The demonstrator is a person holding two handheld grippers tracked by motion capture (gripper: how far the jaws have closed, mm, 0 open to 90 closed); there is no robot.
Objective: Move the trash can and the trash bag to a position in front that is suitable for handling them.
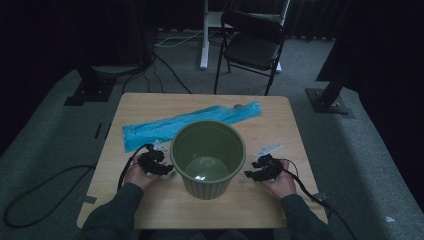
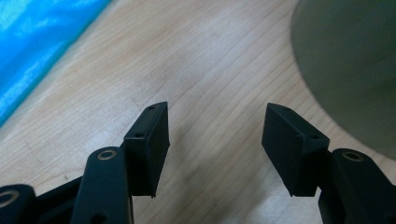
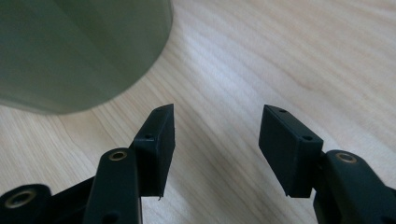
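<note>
**Flanking the green bucket, both jaws wide and empty**

Looking down from the high view, the green bucket [image 1: 208,158] stands upright in the middle of the frame on the wooden surface [image 1: 150,102], mouth open to the camera. Just behind it, running from centre left up toward the upper middle, lies a blue plastic bag [image 1: 187,123], stretched out flat. The left hand-held gripper [image 1: 162,167] sits at the bucket's left side, very close to its wall, held in the person's left hand [image 1: 137,175]. The right hand-held gripper [image 1: 252,174] mirrors it at the bucket's right side, held in the right hand [image 1: 281,184]. Whether either one touches the bucket cannot be told from here. A black chair [image 1: 252,42] stands on the floor at the top of the frame.

Over to the left gripper view: the jaws stand wide apart with bare wood between them, nothing held. The bucket's wall [image 2: 350,65] fills the upper right corner, and the blue bag [image 2: 32,42] shows in the upper left.

Now the right gripper view: same story, jaws spread wide over bare wood, empty. The bucket [image 3: 79,51] looms in the upper left, close to the left jaw but apart from it.
</note>
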